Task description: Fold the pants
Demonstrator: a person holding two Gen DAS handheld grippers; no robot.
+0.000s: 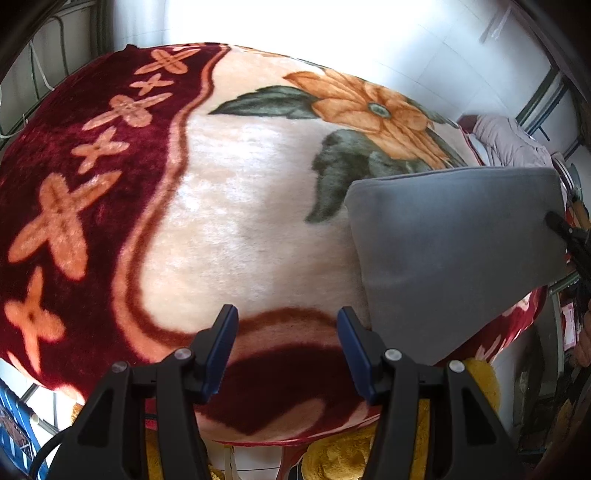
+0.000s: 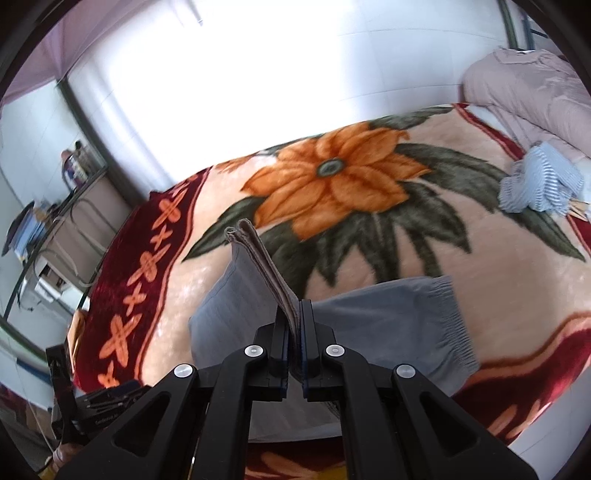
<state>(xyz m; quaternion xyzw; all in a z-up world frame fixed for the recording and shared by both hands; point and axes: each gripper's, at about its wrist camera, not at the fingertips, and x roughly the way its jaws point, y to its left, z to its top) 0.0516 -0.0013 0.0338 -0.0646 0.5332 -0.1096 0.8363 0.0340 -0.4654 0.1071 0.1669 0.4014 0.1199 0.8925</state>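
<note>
Right gripper (image 2: 294,317) clamping pants (image 2: 388,317) hem, striped cloth (image 2: 539,184) unseen from left

Strong daylight from the far side; the wall (image 1: 295,22) behind the bed is blown out white in both views. Glare sheens the pale pile of the blanket (image 1: 236,192). Heavy fisheye bending, dark vignette at the corners. Right wrist view slightly soft, blanket border smeared at left. Soft shadow under the pants (image 2: 388,314). Room edges dim, cluttered, hard to read.
</note>
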